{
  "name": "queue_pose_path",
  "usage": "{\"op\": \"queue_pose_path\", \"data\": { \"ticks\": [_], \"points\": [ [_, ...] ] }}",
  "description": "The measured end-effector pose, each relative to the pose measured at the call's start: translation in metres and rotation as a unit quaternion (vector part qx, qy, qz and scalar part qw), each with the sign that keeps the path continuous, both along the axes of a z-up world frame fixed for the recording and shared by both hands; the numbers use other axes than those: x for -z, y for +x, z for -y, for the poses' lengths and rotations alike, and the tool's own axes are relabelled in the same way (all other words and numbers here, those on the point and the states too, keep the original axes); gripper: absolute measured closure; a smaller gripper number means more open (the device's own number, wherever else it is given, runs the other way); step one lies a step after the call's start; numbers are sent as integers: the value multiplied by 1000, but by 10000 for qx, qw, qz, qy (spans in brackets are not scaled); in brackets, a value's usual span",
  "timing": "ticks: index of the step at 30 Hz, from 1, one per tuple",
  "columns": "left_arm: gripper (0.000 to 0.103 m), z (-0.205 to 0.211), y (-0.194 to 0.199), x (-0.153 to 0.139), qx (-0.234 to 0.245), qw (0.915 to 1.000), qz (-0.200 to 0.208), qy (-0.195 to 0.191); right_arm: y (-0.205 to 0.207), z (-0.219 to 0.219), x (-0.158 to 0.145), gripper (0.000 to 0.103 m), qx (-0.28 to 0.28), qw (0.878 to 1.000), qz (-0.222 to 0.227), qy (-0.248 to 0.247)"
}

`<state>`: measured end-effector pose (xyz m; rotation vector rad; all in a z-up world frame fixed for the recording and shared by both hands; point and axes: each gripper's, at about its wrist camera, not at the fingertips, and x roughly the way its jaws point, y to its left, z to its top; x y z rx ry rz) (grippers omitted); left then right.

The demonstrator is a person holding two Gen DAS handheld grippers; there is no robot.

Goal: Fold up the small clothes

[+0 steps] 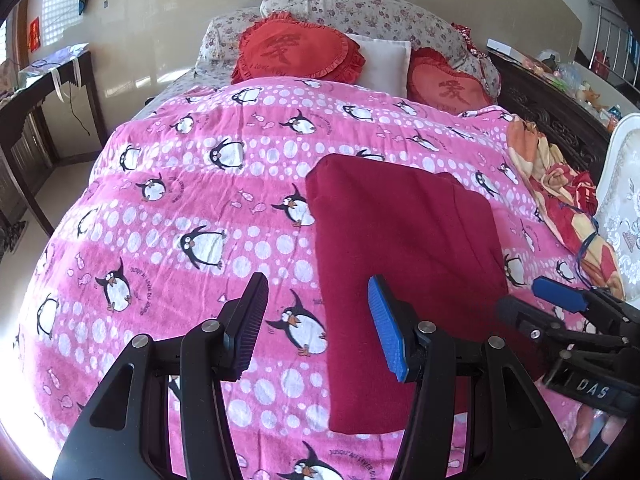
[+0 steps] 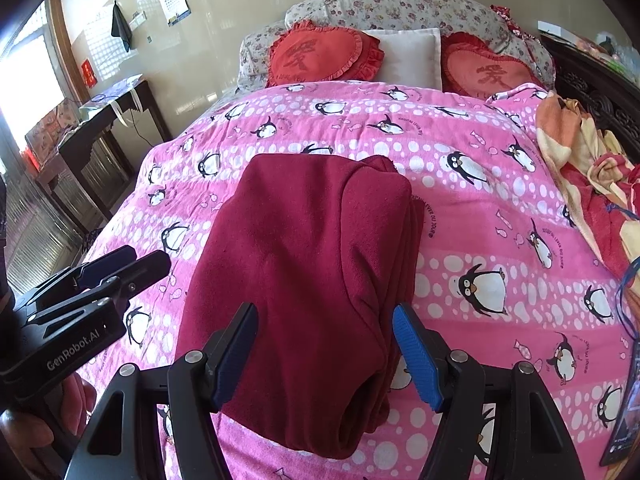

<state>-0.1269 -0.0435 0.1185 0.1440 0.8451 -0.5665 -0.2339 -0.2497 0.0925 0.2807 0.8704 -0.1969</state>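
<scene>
The near end of the folded dark-red fleece garment (image 2: 312, 280) is partly hidden behind the black fingers of the right gripper (image 2: 324, 352), and the left wrist view covers its near right corner with the left gripper (image 1: 318, 320) — so its lower hem cannot be read whole. What kind of garment it is I cannot tell. It lies as a long rectangle, long axis running from near to far toward the pillows, with stacked fold edges along its right side. It rests on a pink quilt printed with penguins and white dots (image 1: 180, 208), right of the bed's middle. Both grippers hover with jaws apart, empty; the right one straddles the garment's near end without pressing it, the left stands over the quilt at its left edge. Far off lie two red heart-shaped cushions (image 2: 324, 54), a white pillow (image 2: 412, 56) and a floral bolster (image 2: 392, 6); a dark wooden side table (image 2: 104, 120) stands left by the beige wall.
</scene>
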Motion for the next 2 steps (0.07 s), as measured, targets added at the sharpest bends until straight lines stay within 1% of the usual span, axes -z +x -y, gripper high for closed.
{"op": "queue_pose_path", "data": {
  "ticks": [2],
  "points": [
    [51, -14, 13, 5, -218, 9997, -46, 71, -4, 12, 1, 36, 93, 9999, 22, -55]
  ]
}}
